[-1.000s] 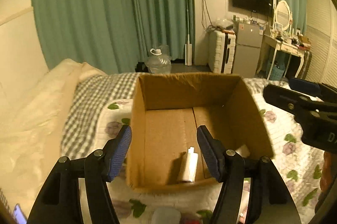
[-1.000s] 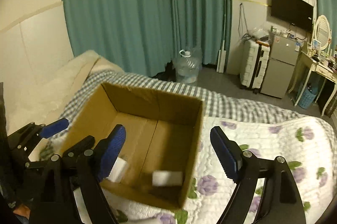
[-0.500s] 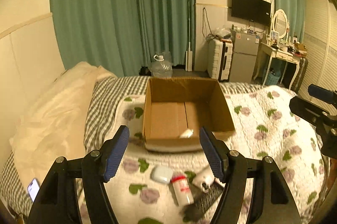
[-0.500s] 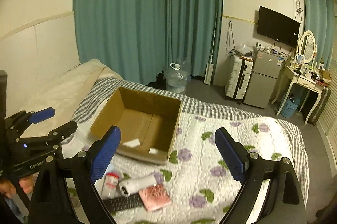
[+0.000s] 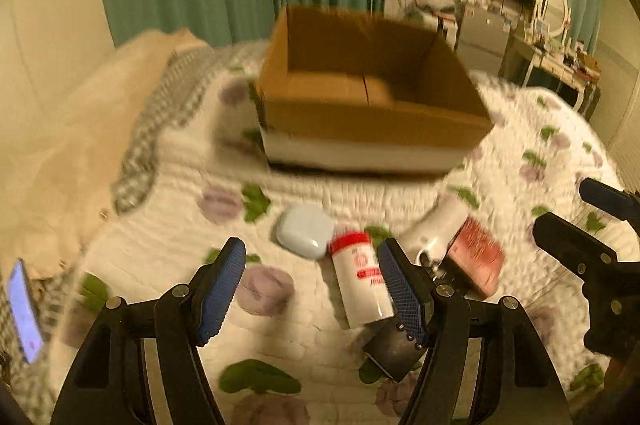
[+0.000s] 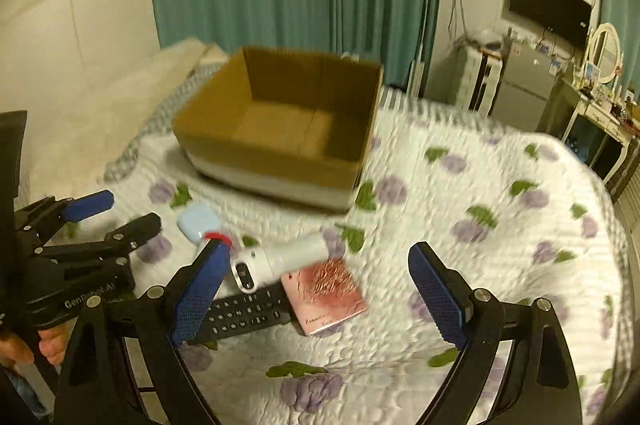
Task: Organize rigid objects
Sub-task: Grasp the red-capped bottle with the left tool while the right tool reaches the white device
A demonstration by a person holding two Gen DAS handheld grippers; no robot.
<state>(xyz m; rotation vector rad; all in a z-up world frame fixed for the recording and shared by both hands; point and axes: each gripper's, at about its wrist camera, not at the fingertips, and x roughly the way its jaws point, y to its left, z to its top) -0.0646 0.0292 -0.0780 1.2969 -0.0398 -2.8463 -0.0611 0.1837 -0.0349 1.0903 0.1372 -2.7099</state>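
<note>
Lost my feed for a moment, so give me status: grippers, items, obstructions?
Left gripper open, empty; right gripper open, empty. Pill bottle, remote, pink booklet on quilt, outside cardboard box. No obstruction seen.

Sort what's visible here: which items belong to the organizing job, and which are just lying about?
Job items: cardboard box, light blue case, red-capped white bottle, white handheld device, black remote, pink booklet.

Lying about: phone, pillow, floral quilt, room furniture behind.
</note>
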